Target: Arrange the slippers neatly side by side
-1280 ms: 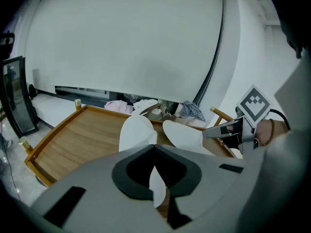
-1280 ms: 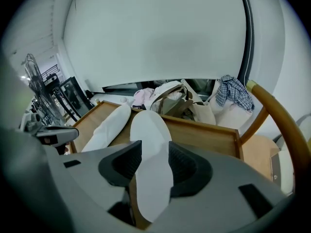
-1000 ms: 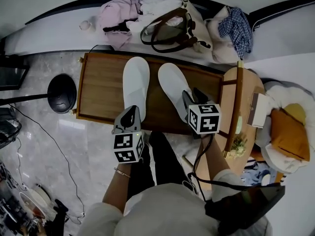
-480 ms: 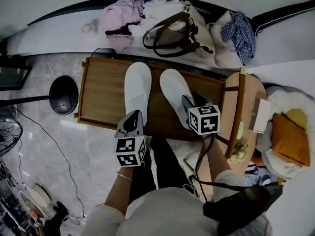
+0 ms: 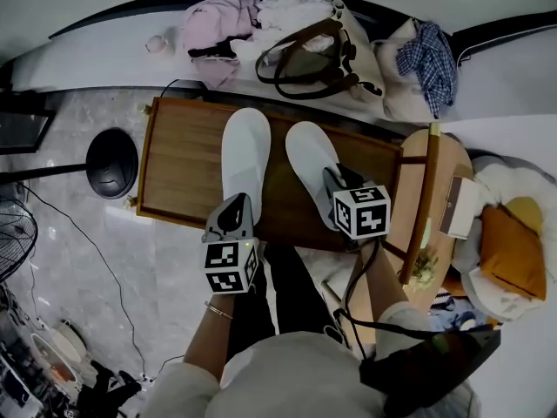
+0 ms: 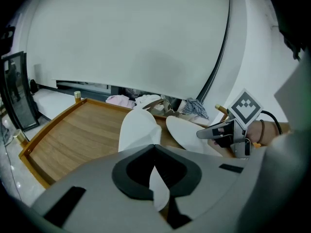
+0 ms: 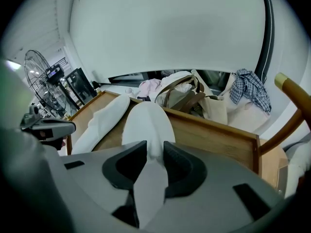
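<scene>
**Both heels gripped, right slipper not yet straight**

I see the two white slippers on the wooden desk (image 5: 178, 159), both with the toe pointing to the far side. The left slipper (image 5: 242, 151) lies almost straight along the desk. The right slipper (image 5: 309, 159) lies at an angle: its toe leans to the left, near the toe of the other one, and its heel stands more to the right, so the gap between the two becomes wider at the near end.

My left claw (image 6: 154, 149) is closed on the thin heel edge of the left slipper, with the white material pinched between the jaws. My right claw (image 7: 154, 147) has just been closing, and the heel of the right slipper is between its jaws; the pads now look pressed on both sides of it.

I judge that the grasping step is finished and the aligning step comes now. The next move, as I think, asks me to swing the right heel to the left, with the toe as a pivot, until both slippers are parallel, and to keep the left one in its place. The risk is that the soft heel folds or slides out of the claw.
</scene>
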Demonstrator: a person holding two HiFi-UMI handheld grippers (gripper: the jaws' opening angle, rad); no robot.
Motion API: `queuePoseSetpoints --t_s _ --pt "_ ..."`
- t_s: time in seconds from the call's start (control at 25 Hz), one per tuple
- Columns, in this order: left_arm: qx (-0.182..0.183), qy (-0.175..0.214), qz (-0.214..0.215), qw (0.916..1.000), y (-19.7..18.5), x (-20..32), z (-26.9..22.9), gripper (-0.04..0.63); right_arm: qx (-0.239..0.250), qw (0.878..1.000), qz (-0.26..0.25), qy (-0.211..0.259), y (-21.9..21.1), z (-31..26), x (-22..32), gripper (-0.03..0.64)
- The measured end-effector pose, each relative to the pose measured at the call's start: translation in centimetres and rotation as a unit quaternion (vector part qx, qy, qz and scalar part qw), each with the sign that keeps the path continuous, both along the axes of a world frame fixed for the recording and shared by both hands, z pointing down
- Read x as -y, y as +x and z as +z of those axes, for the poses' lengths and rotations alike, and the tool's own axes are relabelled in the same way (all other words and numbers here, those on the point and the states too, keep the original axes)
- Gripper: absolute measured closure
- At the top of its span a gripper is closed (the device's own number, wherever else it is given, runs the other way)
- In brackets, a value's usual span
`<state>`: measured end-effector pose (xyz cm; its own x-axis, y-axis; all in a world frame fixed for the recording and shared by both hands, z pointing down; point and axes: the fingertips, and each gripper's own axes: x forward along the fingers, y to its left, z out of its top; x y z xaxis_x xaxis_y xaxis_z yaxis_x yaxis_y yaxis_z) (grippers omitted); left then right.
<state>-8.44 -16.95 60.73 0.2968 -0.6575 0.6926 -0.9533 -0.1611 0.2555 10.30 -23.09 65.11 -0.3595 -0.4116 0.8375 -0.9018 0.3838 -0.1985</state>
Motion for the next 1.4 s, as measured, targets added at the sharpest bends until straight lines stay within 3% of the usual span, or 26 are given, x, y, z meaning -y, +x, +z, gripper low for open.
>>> queuePoseSetpoints --t_s 0.44,1.4 --pt "0.004 0.0 0.0 1.0 -0.6 -0.7 -0.2 0.578 -0.018 1.0 0.011 0.003 0.1 -0.3 -0.6 0.558" --pt "0.012 0.047 0.025 0.9985 -0.1 -0.5 -4.6 0.578 0.034 0.991 0.128 0.017 0.5 -5.8 -1.9 0.569"
